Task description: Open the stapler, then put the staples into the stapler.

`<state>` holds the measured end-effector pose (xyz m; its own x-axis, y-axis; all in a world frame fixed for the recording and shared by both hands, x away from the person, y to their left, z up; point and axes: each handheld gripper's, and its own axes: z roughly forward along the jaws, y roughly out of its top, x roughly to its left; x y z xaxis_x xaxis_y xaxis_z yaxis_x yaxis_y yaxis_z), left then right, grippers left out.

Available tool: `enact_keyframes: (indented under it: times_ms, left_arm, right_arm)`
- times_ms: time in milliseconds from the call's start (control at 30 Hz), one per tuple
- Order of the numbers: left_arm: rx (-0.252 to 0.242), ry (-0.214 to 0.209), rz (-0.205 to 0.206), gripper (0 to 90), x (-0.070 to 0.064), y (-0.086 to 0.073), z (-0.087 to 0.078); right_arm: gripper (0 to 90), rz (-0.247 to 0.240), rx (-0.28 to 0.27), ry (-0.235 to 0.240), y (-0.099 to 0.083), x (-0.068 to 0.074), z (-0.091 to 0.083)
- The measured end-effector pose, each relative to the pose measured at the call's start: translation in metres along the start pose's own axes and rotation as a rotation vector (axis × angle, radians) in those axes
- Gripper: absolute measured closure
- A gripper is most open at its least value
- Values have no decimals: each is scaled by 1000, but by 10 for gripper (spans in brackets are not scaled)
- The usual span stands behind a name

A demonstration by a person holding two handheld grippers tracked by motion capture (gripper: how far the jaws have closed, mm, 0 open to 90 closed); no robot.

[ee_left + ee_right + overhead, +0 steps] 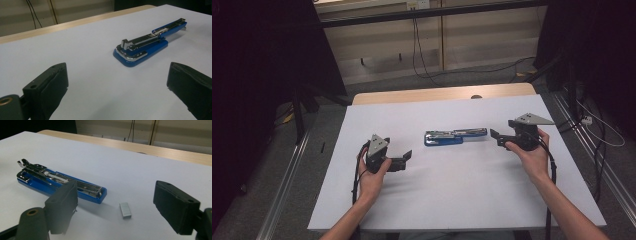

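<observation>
Near edge of the white table (452, 210) bare, open room between the forearms. Left gripper (404, 159) at lower left of centre, jaws spread apart, nothing between them; right gripper (498, 138) at right of centre, jaws likewise wide, holding nothing. Between them, mid-frame, one blue stapler (454, 136) lies opened out flat, well apart from every table edge. Right gripper view adds one small strip of staples (125, 210) just beside the stapler's end; left gripper view gives the stapler (147, 43) at upper right. Far edge: wooden strip (437, 93).
</observation>
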<state>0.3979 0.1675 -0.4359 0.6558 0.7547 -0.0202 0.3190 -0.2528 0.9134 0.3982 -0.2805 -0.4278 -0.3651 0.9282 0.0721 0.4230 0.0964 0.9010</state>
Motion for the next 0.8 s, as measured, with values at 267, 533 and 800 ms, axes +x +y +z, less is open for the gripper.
enact_keyframes:
  times_ms: [267, 533, 800]
  left_arm:
    - [11, -7, 40, 40, -13, -5, -7]
    - [0, 14, 23, 38, -9, -5, -11]
    - [-5, 23, 40, 37, -5, -7, -14]
  right_arm:
    - [151, 11, -9, -14, 0, -2, -4]
    - [175, 22, -5, -9, 0, -10, -1]
    - [179, 9, 78, 4, 9, -21, 9]
